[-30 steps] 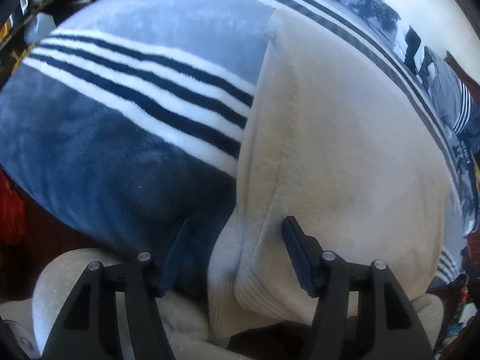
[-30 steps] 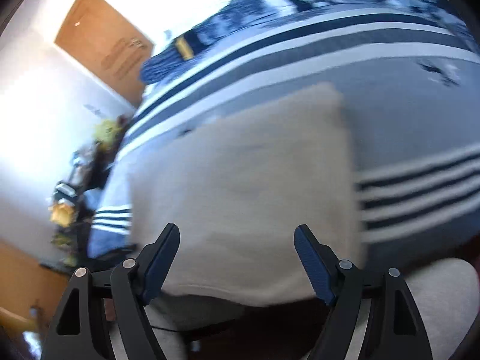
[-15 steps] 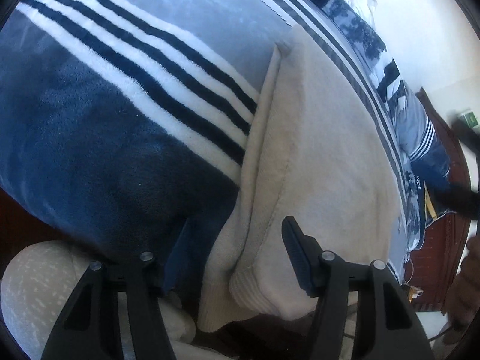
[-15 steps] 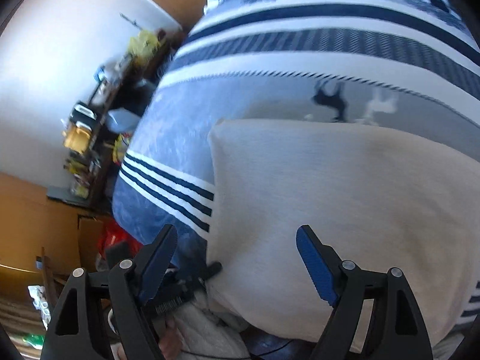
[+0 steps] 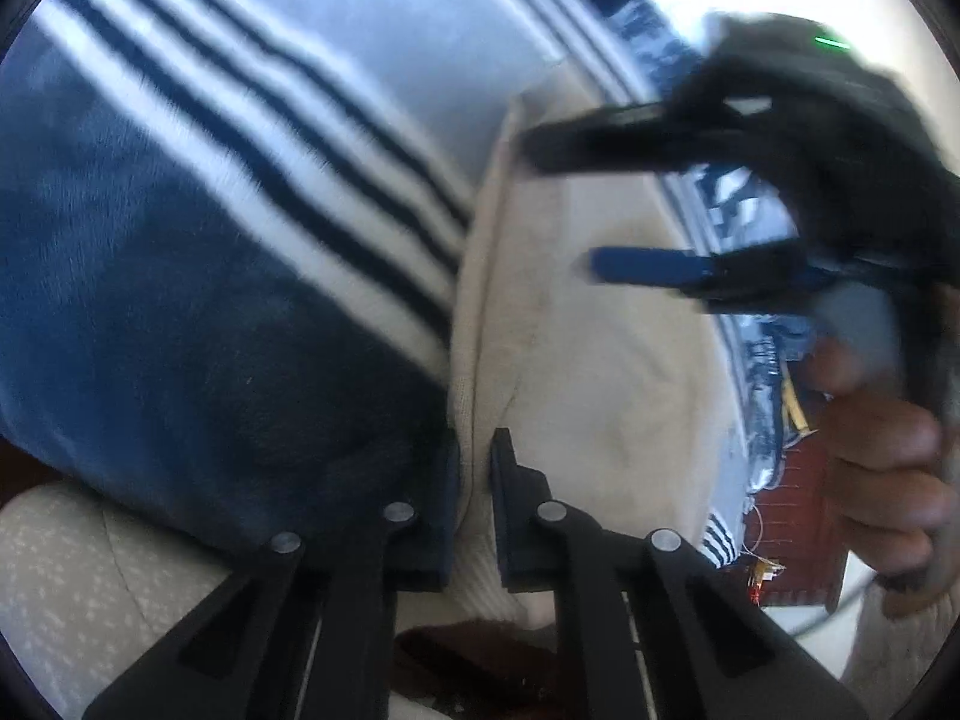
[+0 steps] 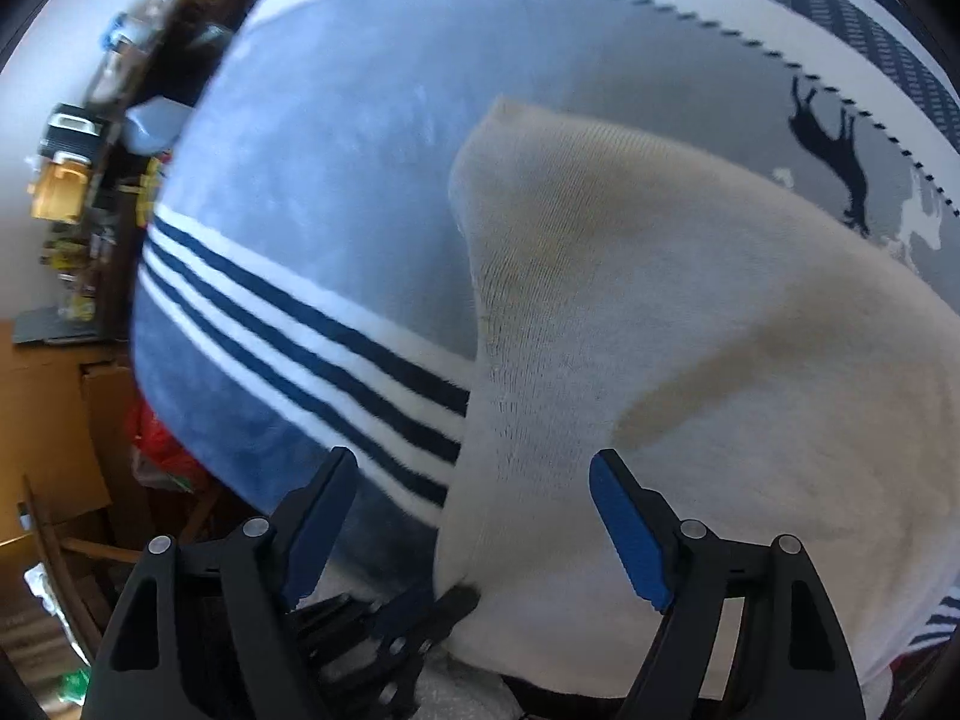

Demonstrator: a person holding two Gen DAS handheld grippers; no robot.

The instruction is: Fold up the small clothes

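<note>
left gripper (image 5: 474,480): jaws just closed, clamping garment (image 5: 600,372) edge at 6 o'clock | right gripper (image 6: 474,516): jaws spread over garment, on blanket (image 6: 312,192)

You see a blue blanket (image 6: 312,192) with navy and white stripes, and cluttered shelves (image 6: 72,138) beside a white wall.

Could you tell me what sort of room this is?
Probably a bedroom: a striped blue blanket covers what looks like a bed, a cream garment lies on it, and cluttered shelves line the wall.
</note>
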